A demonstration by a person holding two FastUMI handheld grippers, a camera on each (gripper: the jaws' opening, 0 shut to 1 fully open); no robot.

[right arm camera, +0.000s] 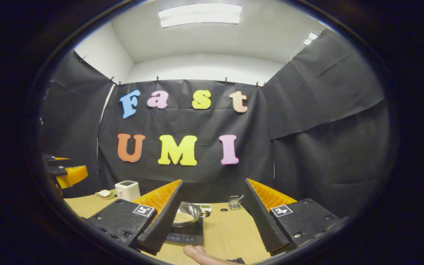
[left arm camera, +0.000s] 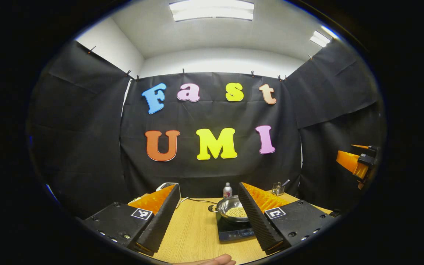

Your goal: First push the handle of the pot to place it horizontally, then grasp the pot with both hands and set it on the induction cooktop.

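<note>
Bright, even light from ceiling panels, slight glare there; sharp center, heavy fisheye bending at edges.

Pot (grain inside) sits on induction cooktop.
</note>
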